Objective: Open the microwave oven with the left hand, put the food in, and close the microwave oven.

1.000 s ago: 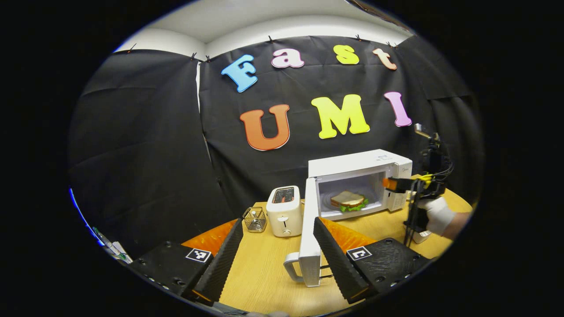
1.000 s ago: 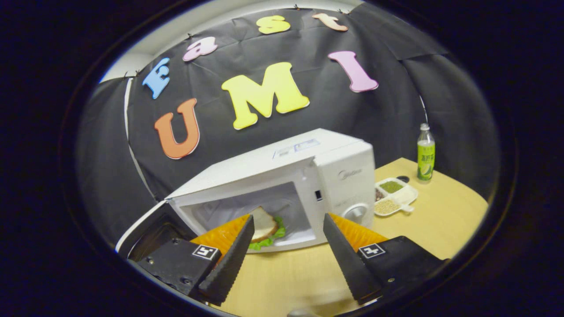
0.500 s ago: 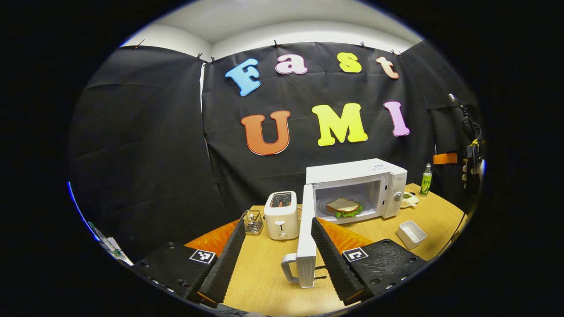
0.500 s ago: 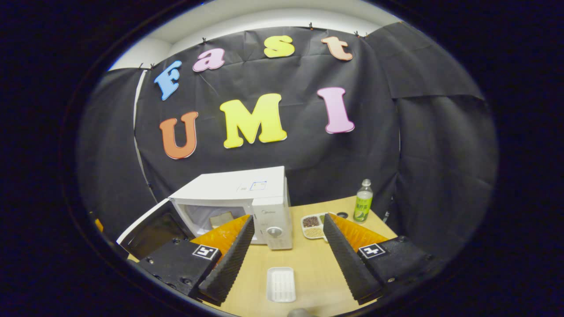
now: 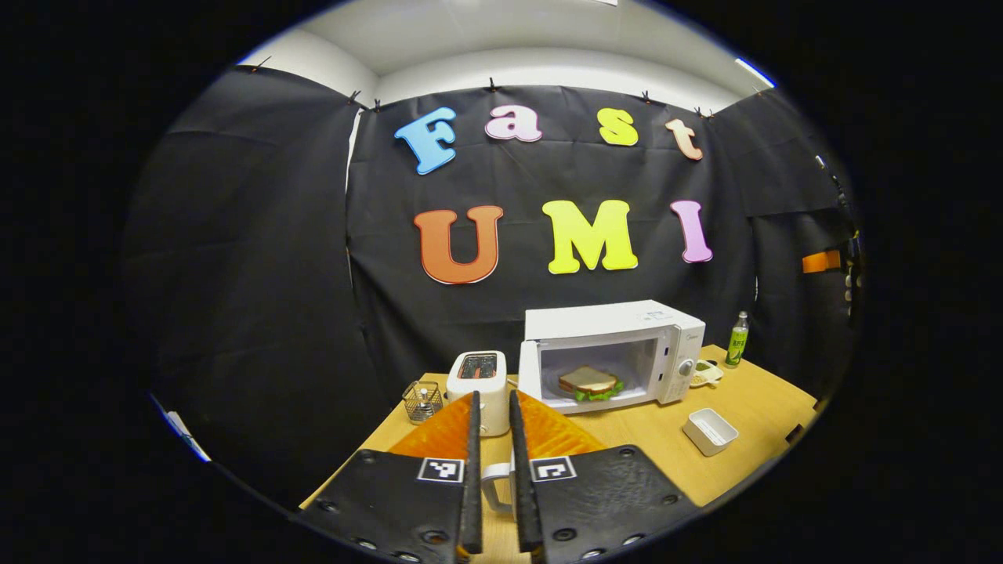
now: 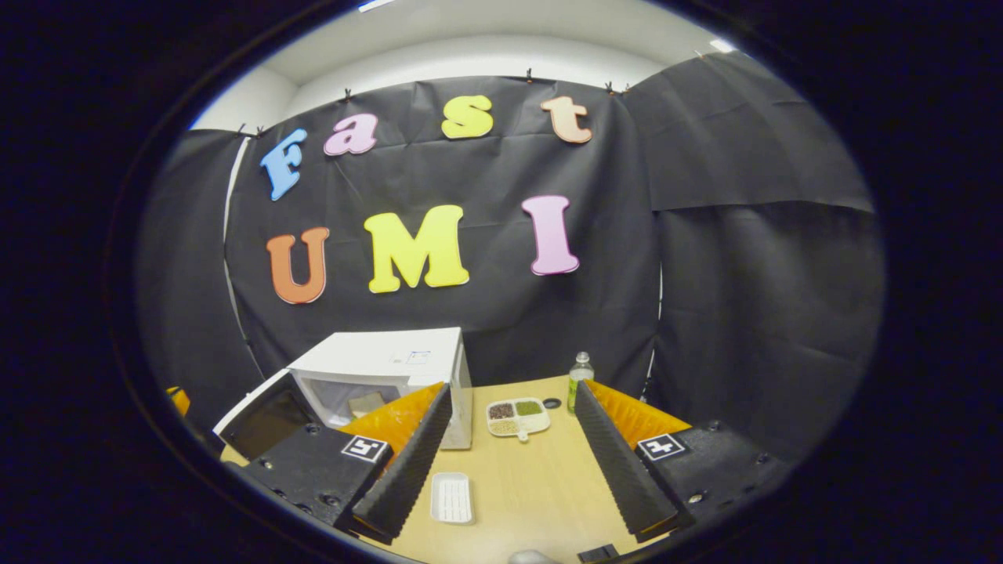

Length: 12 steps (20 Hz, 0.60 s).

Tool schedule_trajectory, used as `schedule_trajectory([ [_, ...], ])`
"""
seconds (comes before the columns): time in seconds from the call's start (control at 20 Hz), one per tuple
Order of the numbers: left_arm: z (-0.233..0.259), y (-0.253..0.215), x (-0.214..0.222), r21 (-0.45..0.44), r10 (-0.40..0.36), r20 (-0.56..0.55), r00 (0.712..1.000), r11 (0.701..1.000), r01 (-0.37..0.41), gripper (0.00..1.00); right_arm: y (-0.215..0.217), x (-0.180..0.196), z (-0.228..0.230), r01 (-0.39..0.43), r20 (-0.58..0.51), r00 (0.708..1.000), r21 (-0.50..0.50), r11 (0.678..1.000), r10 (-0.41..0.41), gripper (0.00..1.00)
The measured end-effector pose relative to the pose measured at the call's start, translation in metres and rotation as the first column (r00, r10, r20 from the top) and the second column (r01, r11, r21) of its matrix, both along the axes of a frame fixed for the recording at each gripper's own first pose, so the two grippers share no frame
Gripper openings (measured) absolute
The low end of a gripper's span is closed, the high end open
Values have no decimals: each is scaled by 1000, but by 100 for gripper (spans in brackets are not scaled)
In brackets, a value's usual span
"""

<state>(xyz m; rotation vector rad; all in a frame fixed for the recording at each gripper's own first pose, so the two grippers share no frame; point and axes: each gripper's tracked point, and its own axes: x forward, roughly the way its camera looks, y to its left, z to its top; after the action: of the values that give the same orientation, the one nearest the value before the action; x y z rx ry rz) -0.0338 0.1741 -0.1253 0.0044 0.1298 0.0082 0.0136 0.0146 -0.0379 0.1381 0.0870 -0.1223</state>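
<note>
The white microwave (image 5: 611, 348) stands at the back of the wooden table (image 5: 756, 403), its door swung open toward me. A sandwich (image 5: 589, 382) with lettuce lies inside. My left gripper (image 5: 493, 396) is shut on the white door handle (image 5: 492, 487), which shows in the narrow gap between the fingers. In the right gripper view, the microwave (image 6: 392, 364) is at the left with its open door (image 6: 262, 407) and the sandwich (image 6: 364, 403) dimly inside. My right gripper (image 6: 513, 388) is open and holds nothing, well back from the oven. That gripper (image 5: 829, 262) also shows high at the far right in the left gripper view.
A white toaster (image 5: 476, 380) and a small wire basket (image 5: 421, 399) stand left of the microwave. A white rectangular tray (image 5: 709, 431) lies on the table in front of it. A divided dish of beans (image 6: 517, 415) and a green bottle (image 6: 580, 376) sit to its right.
My left gripper has closed its fingers on the door handle. My right gripper has drawn back and up from the oven opening, leaving the sandwich inside.
</note>
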Motion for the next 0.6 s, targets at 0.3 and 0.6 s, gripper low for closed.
schedule_trajectory([
  [0.3,-29,23,-1,5,27,-40,999,1000,-27,1,-7,-20,-2,17,-31,999,-6,1000,-17,100],
  [0.6,-80,36,16,19,7,-105,995,1000,-5,0,-3,-30,5,30,-37,999,-22,999,-31,100],
])
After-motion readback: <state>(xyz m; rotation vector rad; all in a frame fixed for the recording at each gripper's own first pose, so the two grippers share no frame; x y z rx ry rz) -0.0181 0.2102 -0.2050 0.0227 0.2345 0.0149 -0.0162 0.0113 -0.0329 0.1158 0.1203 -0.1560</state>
